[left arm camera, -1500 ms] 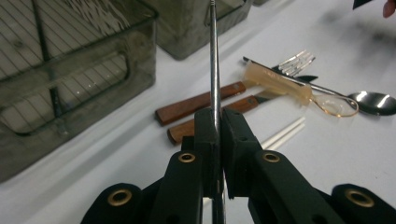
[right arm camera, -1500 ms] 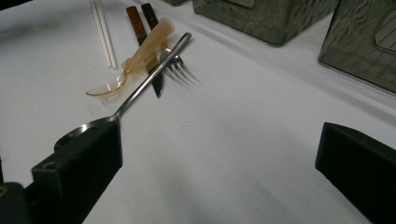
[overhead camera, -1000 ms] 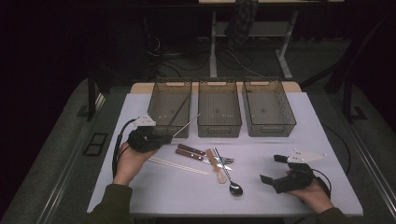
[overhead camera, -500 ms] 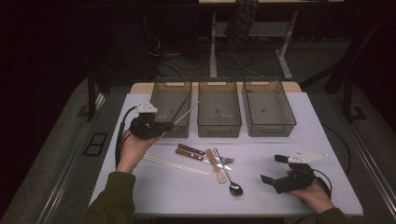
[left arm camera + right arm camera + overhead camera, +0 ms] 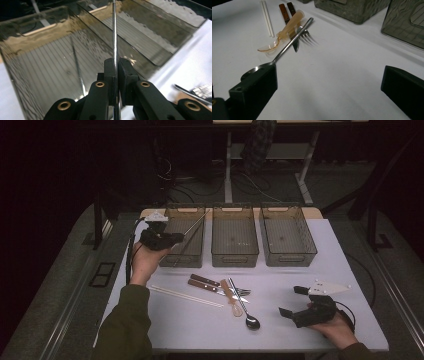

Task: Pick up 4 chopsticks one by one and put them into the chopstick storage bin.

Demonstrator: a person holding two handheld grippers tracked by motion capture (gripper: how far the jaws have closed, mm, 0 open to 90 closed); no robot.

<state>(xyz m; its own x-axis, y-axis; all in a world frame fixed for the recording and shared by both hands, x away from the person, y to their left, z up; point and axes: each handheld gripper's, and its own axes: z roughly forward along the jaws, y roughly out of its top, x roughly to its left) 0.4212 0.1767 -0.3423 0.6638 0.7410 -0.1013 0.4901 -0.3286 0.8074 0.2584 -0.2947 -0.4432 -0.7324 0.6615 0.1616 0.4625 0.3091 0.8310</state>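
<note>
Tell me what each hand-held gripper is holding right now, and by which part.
The left hand-held gripper is shut on a thin metal rod near its lower end, over the left bin. The right hand-held gripper is open, holding nothing.

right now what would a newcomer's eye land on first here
First, the left gripper, shut on a thin metal rod and holding it over the leftmost bin of three clear ones at the table's far edge. Next, the cluster mid-table: metal spoon, fork, translucent plastic spoon and white chopsticks. The right gripper rests open at the near right.
</note>
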